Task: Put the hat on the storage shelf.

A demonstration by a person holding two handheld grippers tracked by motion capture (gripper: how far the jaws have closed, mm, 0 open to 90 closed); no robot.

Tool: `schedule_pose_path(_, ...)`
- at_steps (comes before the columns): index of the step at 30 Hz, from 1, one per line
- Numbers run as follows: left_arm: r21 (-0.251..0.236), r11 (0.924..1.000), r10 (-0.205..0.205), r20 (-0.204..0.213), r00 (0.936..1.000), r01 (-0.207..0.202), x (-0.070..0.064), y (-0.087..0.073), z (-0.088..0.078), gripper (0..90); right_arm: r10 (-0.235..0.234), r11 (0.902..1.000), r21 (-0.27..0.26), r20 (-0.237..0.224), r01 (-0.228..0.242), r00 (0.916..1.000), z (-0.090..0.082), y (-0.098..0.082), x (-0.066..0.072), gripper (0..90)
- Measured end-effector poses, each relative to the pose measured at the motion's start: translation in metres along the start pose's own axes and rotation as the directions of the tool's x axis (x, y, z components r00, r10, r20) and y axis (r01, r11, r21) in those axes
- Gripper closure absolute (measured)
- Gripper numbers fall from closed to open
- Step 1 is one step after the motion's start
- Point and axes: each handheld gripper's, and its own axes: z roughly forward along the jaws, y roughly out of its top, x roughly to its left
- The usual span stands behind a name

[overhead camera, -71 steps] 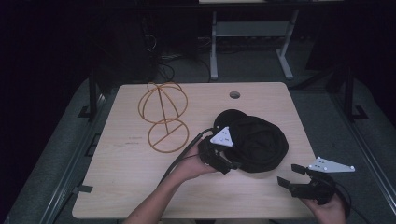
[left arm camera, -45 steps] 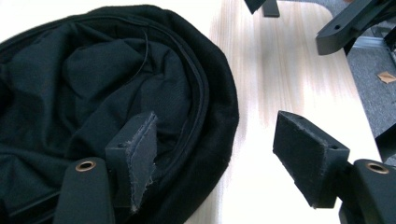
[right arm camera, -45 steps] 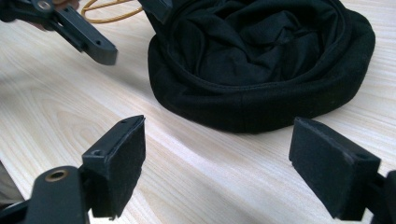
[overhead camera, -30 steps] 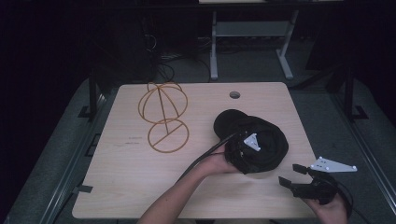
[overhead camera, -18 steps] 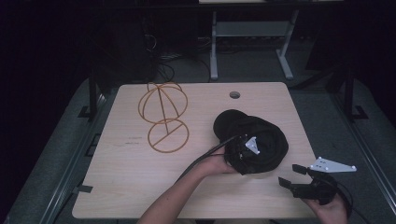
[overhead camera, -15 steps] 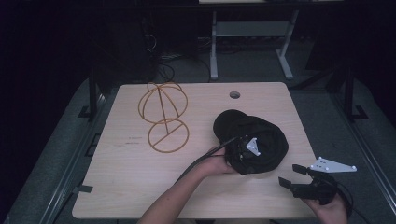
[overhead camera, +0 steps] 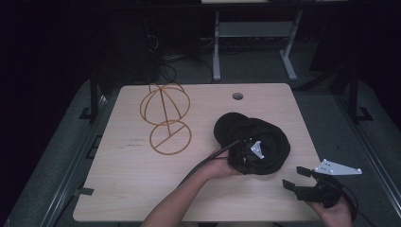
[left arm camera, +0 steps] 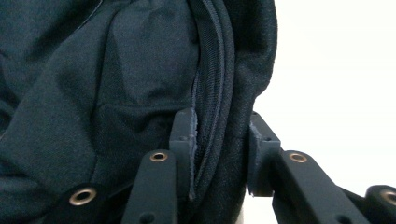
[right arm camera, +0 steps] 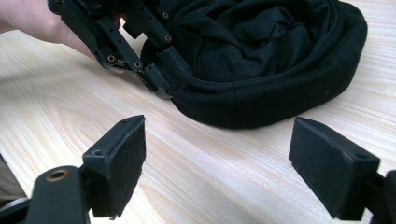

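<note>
1. A black fabric bag (overhead camera: pixel 257 142) lies crumpled on the light wooden desk (overhead camera: pixel 118 189), towards the right edge and nearer the front edge than the back one.
2. The left tool (overhead camera: pixel 243 158) sits at the bag's front-left rim, the person's left hand (overhead camera: pixel 215 168) behind it on the desk.
3. In the left gripper view the left tool's jaws have just been closing, and their pads (left arm camera: pixel 184 135) now press on a fold of the bag's rim (left arm camera: pixel 224 102) from both sides, the zip line running up between them.
4. In the right gripper view the same grip shows from the side: the left tool (right arm camera: pixel 156 70) clamps the thick hem of the bag (right arm camera: pixel 261 60) where the hem meets the desk.
5. The right tool (overhead camera: pixel 302 182) is held at the desk's front-right corner, near the bag but apart from it, in the person's right hand (overhead camera: pixel 331 210).
6. Its two pads (right arm camera: pixel 123 158) stand wide apart with only bare desk (right arm camera: pixel 210 177) between them.
7. A yellow wire frame (overhead camera: pixel 165 118) of rings stands near the back-left part of the desk, well apart from the bag.
8. A round cable hole (overhead camera: pixel 237 96) is set in the desk near the middle of the back edge.
</note>
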Motion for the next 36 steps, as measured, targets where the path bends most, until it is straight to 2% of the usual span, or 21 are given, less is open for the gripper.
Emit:
schedule_pose_path(5,-0.005,1.0,0.006,-0.006,1.0,-0.006,-0.003,0.001,-0.003,72.3,0.001,1.0,0.001,0.0,-0.001,1.0,0.0,0.0,0.0,18.3)
schedule_pose_path(10,-0.028,0.9996,0.008,0.006,0.9999,-0.008,-0.006,0.003,-0.011,73.8,0.005,1.0,-0.005,0.001,-0.005,1.0,0.0,0.0,0.0,18.3)
schedule_pose_path(12,-0.046,0.9989,0.006,0.011,0.9999,-0.005,-0.006,0.003,-0.016,74.1,0.006,1.0,-0.006,0.0,-0.006,1.0,0.0,0.0,0.0,18.2)
schedule_pose_path(13,-0.07,0.9975,-0.002,0.019,0.9998,0.004,-0.006,0.004,-0.021,74.3,0.005,1.0,-0.007,0.001,-0.005,1.0,0.0,0.0,0.0,18.3)
schedule_pose_path(14,-0.07,0.9975,-0.002,0.019,0.9998,0.004,-0.006,0.004,-0.021,74.5,0.005,1.0,-0.007,0.001,-0.005,1.0,0.0,0.0,0.0,18.3)
schedule_pose_path(16,-0.113,0.9933,-0.019,0.028,0.9994,0.022,-0.006,0.006,-0.031,74.7,-0.003,0.9999,-0.01,0.002,0.004,1.0,0.001,0.0,0.002,19.4)
schedule_pose_path(18,-0.119,0.9928,-0.015,0.03,0.9994,0.019,-0.006,0.006,-0.034,74.8,-0.005,0.9999,-0.012,0.002,0.005,1.0,0.001,0.001,0.002,19.3)
schedule_pose_path(20,-0.155,0.9872,-0.03,0.04,0.9988,0.036,-0.006,0.006,-0.044,74.8,-0.006,0.9998,-0.016,0.002,0.006,1.0,0.002,0.001,0.002,19.0)
schedule_pose_path(21,-0.155,0.9872,-0.03,0.04,0.9988,0.036,-0.006,0.006,-0.044,74.8,-0.006,0.9998,-0.016,0.002,0.006,1.0,0.002,0.001,0.002,19.0)
schedule_pose_path(25,-0.204,0.9772,-0.049,0.053,0.9974,0.059,-0.007,0.005,-0.058,74.9,-0.003,0.9994,-0.034,0.002,0.003,1.0,0.003,0.004,0.004,18.3)
schedule_pose_path(30,-0.274,0.9578,-0.07,0.069,0.9951,0.087,-0.006,0.004,-0.078,74.8,-0.008,0.9988,-0.049,0.0,0.008,1.0,0.004,0.006,0.005,17.8)
schedule_pose_path(33,-0.298,0.9496,-0.078,0.077,0.994,0.098,-0.006,0.003,-0.089,74.7,-0.007,0.9969,-0.078,-0.013,0.006,0.9999,0.005,0.009,0.007,17.5)
schedule_pose_path(34,-0.298,0.9496,-0.078,0.077,0.994,0.098,-0.006,0.003,-0.089,74.7,-0.006,0.9964,-0.085,-0.016,0.005,0.9999,0.005,0.01,0.008,17.5)
schedule_pose_path(36,-0.311,0.9447,-0.083,0.082,0.9931,0.105,-0.006,0.002,-0.095,74.6,-0.008,0.9958,-0.091,-0.014,0.007,0.9999,0.005,0.011,0.009,17.5)
